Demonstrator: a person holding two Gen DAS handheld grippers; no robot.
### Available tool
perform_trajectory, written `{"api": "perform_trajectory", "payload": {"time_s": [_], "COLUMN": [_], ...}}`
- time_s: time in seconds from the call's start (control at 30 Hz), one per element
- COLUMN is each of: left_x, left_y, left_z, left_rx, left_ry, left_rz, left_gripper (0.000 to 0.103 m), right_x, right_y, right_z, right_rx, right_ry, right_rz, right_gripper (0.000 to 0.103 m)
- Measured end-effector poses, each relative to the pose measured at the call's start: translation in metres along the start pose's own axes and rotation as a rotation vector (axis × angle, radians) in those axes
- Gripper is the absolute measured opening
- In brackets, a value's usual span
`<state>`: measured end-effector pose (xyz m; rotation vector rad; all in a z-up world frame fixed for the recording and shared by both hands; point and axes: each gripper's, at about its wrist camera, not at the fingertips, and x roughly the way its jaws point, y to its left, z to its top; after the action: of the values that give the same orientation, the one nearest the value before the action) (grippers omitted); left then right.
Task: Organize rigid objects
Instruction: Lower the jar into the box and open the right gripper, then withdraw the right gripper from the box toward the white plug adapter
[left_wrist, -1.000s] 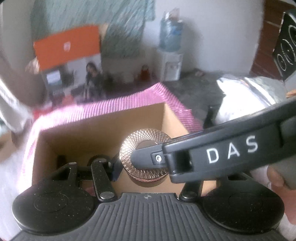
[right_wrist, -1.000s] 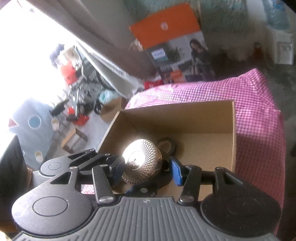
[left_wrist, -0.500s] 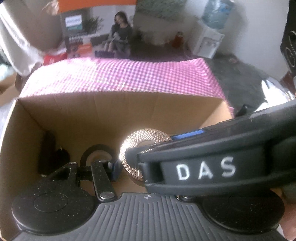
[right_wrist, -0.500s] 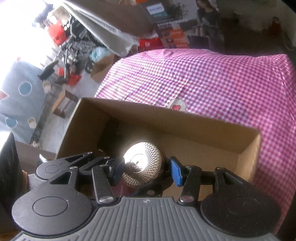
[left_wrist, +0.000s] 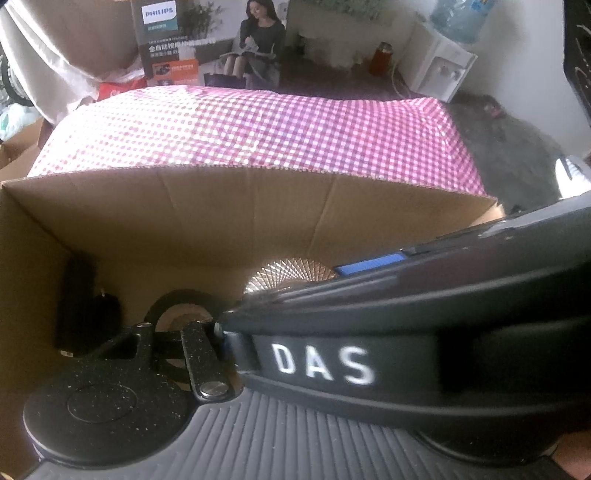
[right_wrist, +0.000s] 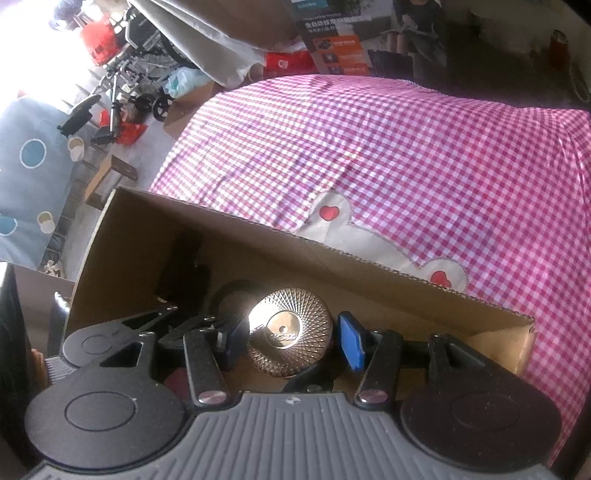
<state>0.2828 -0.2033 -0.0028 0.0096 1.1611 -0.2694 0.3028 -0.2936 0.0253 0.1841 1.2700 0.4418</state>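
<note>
Rose-gold faceted jar lid (right_wrist: 289, 332); shiny centre; inside cardboard box (right_wrist: 369, 273).

Blown-out daylight upper left; fisheye-warped, blurred edges.

Both wrist cameras look steeply down from close above into a cardboard box (left_wrist: 207, 206), checked cloth (right_wrist: 406, 147) toward 12 o'clock. The views share the box interior and a faceted metallic lid (right_wrist: 290, 332), at 1 o'clock in the left view.
</note>
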Motion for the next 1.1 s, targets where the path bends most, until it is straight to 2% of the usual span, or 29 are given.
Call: {"api": "perform_trajectory", "payload": {"time_s": [0.3,0.43,0.53,0.63,0.77,0.87,0.97,1.1], "left_x": [-0.009,-0.026,-0.045,-0.070,-0.110,-0.141,-0.162,-0.182], "left_y": [-0.003,-0.001,-0.001,-0.003,-0.003,0.003,0.011,0.033], "left_z": [-0.003,-0.009,-0.019,-0.033,-0.061,-0.087,-0.115,-0.151], "left_rx": [0.011,0.010,0.028,0.067,0.137,0.184,0.225,0.220], "left_ry": [-0.033,-0.069,-0.117,-0.182,-0.277,-0.345,-0.401,-0.433], "left_rz": [-0.006,-0.032,-0.050,-0.072,-0.115,-0.160,-0.153,-0.191], "left_gripper": [0.062,0.066,0.070,0.073,0.083,0.086,0.087,0.094], "right_x": [-0.004,-0.032,-0.061,-0.095,-0.133,-0.158,-0.177,-0.195], "right_y": [0.003,0.010,0.018,0.022,0.031,0.041,0.055,0.075], "right_z": [-0.003,-0.012,-0.026,-0.051,-0.093,-0.130,-0.164,-0.214], "right_rx": [-0.010,-0.014,-0.018,0.000,0.008,0.003,-0.013,-0.046], "right_ry": [-0.029,-0.109,-0.205,-0.317,-0.446,-0.536,-0.600,-0.696], "right_rz": [-0.013,-0.009,-0.025,-0.005,-0.033,-0.038,-0.035,-0.060], "right_gripper": [0.057,0.057,0.059,0.064,0.071,0.084,0.102,0.103]}}
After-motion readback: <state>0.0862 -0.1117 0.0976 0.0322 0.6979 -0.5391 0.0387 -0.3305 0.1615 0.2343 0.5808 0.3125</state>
